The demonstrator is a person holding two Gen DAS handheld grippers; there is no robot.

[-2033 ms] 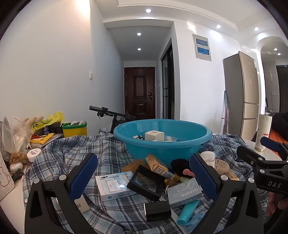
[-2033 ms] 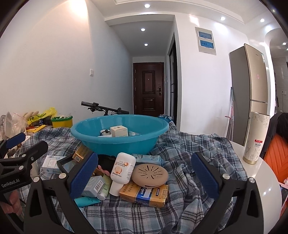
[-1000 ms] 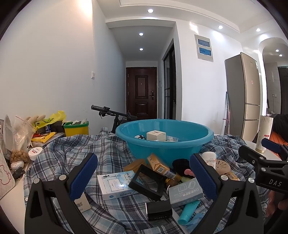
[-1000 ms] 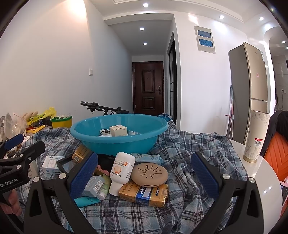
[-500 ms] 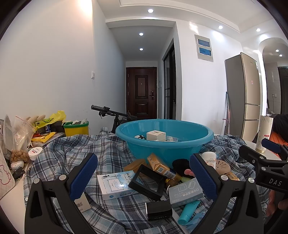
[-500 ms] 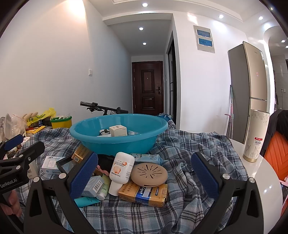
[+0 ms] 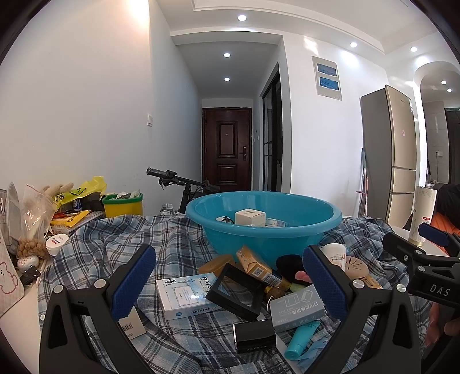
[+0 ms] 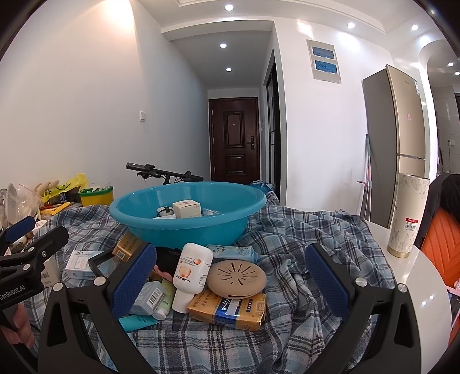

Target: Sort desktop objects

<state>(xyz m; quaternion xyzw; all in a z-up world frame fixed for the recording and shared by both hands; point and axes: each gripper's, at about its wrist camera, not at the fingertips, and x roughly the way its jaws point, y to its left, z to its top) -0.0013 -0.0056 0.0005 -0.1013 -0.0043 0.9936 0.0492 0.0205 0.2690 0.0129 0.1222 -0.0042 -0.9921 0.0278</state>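
Right wrist view: smooth round blue basin (image 8: pixel 187 227) on rumpled plaid cloth (image 8: pixel 302 241).

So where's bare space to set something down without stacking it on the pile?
Bare plaid cloth lies right of the teal basin, running to the white table edge by the tall cylinder. Another open patch sits left of the basin, above the white RAISON box. In front of the basin it is crowded: white bottle, tan disc, boxes overlapping.

White walls, dark door (image 7: pixel 226 149), ceiling spotlights (image 7: pixel 241 17).
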